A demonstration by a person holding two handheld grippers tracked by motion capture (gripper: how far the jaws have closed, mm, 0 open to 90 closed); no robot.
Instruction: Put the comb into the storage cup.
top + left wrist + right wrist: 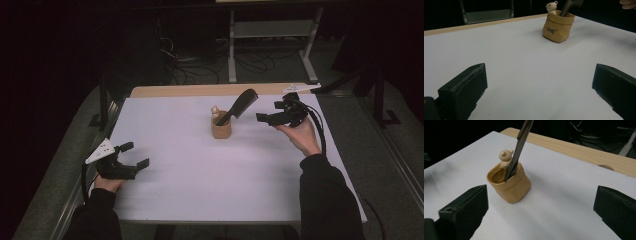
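Comb point(242, 104) stands handle-down in a small tan pouch point(221, 128) near the middle of the white table point(200, 170), leaning toward the right, its toothed end up in the air. A little bear figure point(215, 110) sits at the pouch's rim, just beside the comb. The right gripper point(265, 118) hangs near the comb's upper end, apart from it, jaws spread wide with nothing between them. The left gripper point(135, 155) rests at the table's near left edge, well apart from the pouch, jaws also spread and holding nothing.
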